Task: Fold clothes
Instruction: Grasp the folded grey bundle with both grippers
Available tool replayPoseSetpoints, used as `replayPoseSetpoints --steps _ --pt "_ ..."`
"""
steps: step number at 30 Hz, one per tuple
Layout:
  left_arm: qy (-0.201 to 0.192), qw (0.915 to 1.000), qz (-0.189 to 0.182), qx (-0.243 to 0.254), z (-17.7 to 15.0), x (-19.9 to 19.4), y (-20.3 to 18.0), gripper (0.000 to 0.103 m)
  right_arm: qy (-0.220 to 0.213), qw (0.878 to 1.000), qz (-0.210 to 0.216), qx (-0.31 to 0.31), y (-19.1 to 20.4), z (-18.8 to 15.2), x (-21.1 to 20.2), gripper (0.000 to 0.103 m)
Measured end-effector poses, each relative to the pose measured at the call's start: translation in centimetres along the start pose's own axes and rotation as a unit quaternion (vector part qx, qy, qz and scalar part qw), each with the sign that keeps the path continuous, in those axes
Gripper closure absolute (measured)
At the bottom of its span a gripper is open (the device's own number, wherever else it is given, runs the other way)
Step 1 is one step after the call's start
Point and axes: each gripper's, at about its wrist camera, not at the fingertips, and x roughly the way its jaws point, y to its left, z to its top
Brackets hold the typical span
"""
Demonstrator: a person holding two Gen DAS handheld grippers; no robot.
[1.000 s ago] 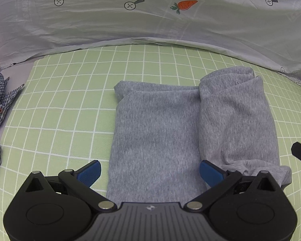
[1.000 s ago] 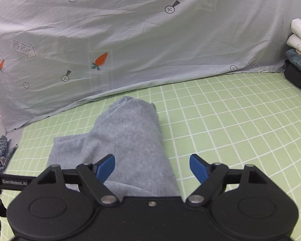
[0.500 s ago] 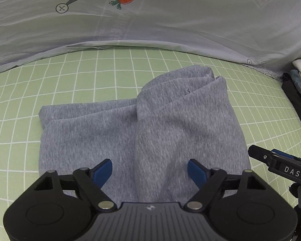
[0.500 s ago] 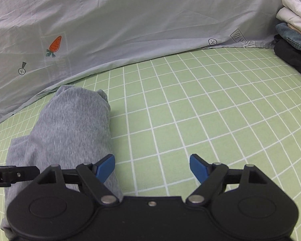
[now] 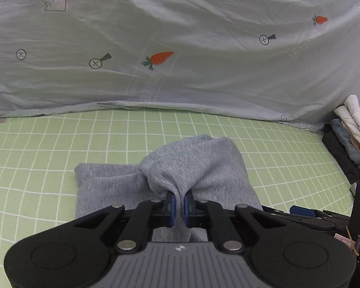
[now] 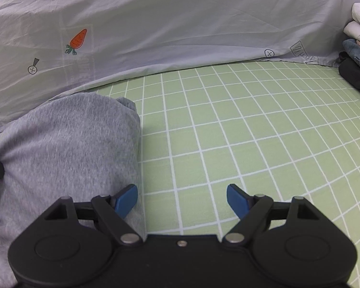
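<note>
Grey garment (image 5: 204, 168); green white-grid cover (image 6: 252, 132); carrot-print pale sheet (image 5: 180, 36).

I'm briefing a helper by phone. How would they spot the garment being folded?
Find the green checked sheet below the pale carrot-print cloth. On it lies the grey garment, plain soft knit, pinched by the left gripper. Unlike the stacked clothes at the right edge, it lies alone.

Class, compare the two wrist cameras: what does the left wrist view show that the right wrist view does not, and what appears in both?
Only the left wrist view shows the left gripper, which has just been closing and now pinches a bunched fold of the grey garment.

Only the right wrist view shows the right gripper with both blue pads, open over the green checked sheet.

Both show the garment, the sheet, the carrot-print cloth and the stacked clothes.
</note>
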Motion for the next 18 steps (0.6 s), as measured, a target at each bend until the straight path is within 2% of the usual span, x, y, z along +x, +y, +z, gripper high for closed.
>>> replayPoseSetpoints --steps 3,7,8,9,10,12,15,18 --pt "-0.002 0.9986 0.05 -0.016 0.1 -0.4 2.4 0.092 -0.004 1.0 0.014 -0.022 1.5 0.4 -0.7 0.021" --pt "0.049 0.993 0.096 -0.048 0.1 1.9 6.0 0.083 0.001 0.999 0.036 -0.036 3.3 0.6 -1.0 0.021" --pt "0.055 0.9921 0.098 -0.056 0.0 2.1 7.0 0.075 0.002 0.999 0.04 -0.037 3.7 0.6 -1.2 0.021" --pt "0.058 0.9914 0.096 -0.066 -0.1 2.1 7.9 0.06 0.003 0.998 0.044 -0.038 4.2 0.6 -1.3 0.021" --pt "0.057 0.9913 0.091 -0.075 -0.1 1.9 8.6 0.052 0.002 0.998 0.047 -0.037 4.3 0.7 -1.5 0.021" --pt "0.047 0.993 0.06 -0.091 -0.3 1.5 9.9 0.032 -0.001 0.998 0.054 -0.033 4.7 0.8 -1.8 0.021" --pt "0.049 0.9945 0.02 -0.09 -0.5 1.5 10.4 0.027 -0.001 0.998 0.067 -0.019 4.8 1.0 -1.9 0.02" --pt "0.063 0.9957 0.028 -0.062 -0.8 2.8 9.9 0.026 -0.01 0.996 0.083 0.003 4.9 1.7 -2.0 0.018"
